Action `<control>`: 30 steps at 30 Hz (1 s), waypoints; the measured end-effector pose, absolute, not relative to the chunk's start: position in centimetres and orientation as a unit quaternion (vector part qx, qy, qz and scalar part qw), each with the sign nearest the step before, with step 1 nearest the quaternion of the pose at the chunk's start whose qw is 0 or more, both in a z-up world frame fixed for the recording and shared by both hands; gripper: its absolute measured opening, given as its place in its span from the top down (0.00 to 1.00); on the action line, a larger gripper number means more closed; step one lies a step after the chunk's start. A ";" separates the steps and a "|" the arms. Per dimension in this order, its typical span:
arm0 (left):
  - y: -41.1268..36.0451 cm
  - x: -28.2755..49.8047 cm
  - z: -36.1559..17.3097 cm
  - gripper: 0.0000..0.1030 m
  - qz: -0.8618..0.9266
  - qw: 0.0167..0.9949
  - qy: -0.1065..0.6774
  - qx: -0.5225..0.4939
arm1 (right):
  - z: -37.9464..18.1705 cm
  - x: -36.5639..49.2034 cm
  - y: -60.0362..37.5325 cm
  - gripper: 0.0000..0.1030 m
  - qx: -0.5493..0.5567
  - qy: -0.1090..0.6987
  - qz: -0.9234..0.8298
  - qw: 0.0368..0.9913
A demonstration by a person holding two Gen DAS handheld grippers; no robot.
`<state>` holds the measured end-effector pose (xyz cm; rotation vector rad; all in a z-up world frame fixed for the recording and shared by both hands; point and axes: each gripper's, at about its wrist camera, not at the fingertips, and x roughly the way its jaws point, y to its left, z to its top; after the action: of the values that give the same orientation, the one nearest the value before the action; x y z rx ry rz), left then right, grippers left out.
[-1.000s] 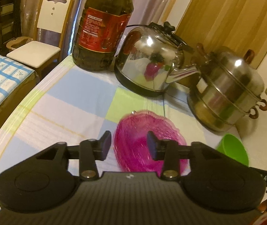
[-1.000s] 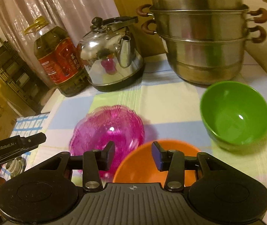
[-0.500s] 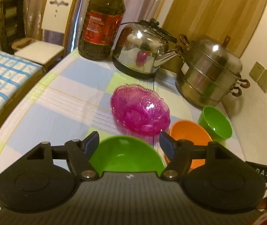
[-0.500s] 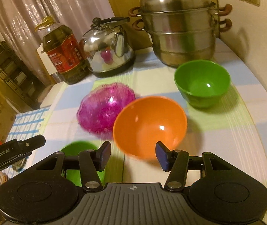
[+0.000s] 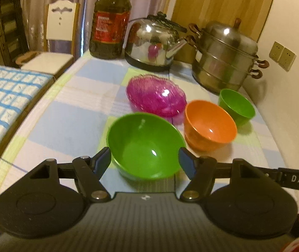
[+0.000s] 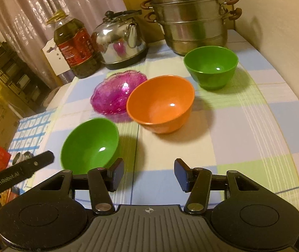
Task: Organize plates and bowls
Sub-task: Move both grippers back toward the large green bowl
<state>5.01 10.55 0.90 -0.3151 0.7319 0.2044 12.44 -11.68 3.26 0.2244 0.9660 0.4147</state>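
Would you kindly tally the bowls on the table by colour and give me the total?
Green bowls: 2, the near one and the far one
Orange bowl: 1
Pink glass bowl: 1
Total: 4

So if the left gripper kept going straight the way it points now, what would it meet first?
Most likely the near green bowl, which sits between the open fingers of the left gripper. Depth is hard to judge.
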 end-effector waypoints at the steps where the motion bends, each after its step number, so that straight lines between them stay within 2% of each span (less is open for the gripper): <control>1: 10.7 4.7 0.8 0.34 0.099 0.913 0.360 -0.163 | 3.3 12.2 -11.6 0.48 0.105 0.461 0.199 0.859; 30: 11.7 4.6 -0.7 0.37 0.098 0.891 0.402 -0.184 | 2.0 12.0 -9.9 0.48 0.099 0.481 0.216 0.844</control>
<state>4.63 11.67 -0.69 -0.3810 0.8354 0.2031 12.01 -9.89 2.01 0.2088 1.0164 0.4567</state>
